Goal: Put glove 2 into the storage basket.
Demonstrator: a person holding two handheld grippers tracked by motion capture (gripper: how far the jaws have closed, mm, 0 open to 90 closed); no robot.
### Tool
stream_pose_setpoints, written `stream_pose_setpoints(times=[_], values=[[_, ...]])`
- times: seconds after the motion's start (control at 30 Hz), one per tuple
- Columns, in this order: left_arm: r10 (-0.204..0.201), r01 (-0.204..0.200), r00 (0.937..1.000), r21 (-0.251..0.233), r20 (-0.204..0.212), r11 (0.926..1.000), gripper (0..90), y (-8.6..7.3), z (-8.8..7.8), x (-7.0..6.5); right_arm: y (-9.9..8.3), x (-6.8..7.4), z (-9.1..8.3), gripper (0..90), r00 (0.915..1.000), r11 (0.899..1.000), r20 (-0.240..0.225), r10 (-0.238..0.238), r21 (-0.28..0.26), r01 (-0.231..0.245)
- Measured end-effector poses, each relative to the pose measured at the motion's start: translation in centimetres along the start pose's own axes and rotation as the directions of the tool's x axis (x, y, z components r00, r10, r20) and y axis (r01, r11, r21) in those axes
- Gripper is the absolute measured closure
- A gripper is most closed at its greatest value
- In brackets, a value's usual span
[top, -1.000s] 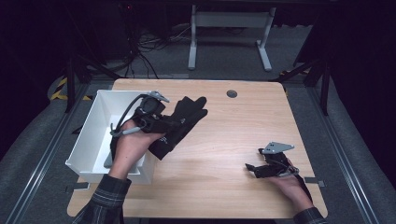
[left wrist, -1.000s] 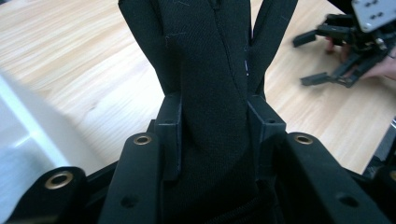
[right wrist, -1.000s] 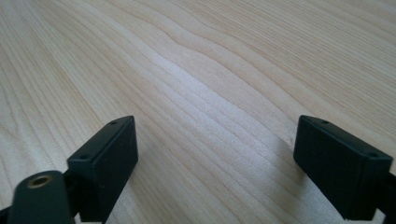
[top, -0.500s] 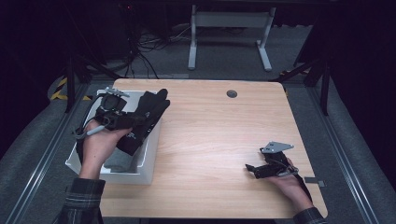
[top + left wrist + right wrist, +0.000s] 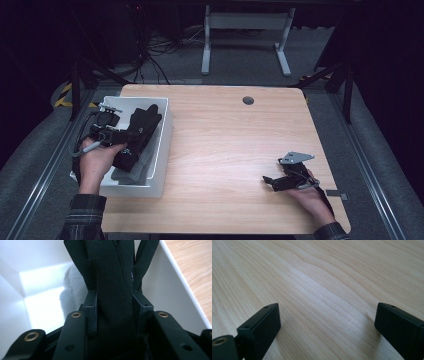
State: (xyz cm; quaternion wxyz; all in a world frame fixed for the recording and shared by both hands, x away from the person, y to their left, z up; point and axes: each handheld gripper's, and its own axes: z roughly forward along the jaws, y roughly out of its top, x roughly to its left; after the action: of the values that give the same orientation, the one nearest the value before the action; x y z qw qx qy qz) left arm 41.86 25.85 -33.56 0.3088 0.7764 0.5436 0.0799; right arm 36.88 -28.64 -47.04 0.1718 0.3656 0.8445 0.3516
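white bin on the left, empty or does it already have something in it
Not empty. A grey cloth item lies in the white bin, and the left gripper holds a black glove over it.

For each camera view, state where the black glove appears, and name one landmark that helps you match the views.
High view: the black glove is at the left, over the white bin, clamped in the left gripper.
Left gripper view: the glove runs up the centre between the jaws.
Right gripper view: bare wooden table; no glove.
Shared landmark: the white bin's wall beside the table.
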Motion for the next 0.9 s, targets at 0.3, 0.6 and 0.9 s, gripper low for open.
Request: stream_pose_setpoints(times=[0.3, 0.6, 0.9], values=[[-0.037, 0.036, 0.9992, 0.060, 0.017, 0.9976, 60.7, -1.4, 3.7, 0.8, 0.0, 0.0, 0.0, 7.4, 1.0000, 1.000, -0.005, -0.003, -0.001, 0.003], [0.000, 0.001, 0.9997, 0.053, -0.023, 0.9986, 34.5, -1.3, 4.3, 0.5, 0.0, 0.0, 0.0, 7.4, 1.0000, 1.000, -0.005, -0.003, -0.001, 0.003], [0.009, -0.010, 0.9990, -0.027, -0.045, 0.9996, 18.4, -0.5, 2.3, 0.1, 0.0, 0.0, 0.0, 7.7, 1.0000, 1.000, -0.006, -0.003, -0.002, 0.003]])
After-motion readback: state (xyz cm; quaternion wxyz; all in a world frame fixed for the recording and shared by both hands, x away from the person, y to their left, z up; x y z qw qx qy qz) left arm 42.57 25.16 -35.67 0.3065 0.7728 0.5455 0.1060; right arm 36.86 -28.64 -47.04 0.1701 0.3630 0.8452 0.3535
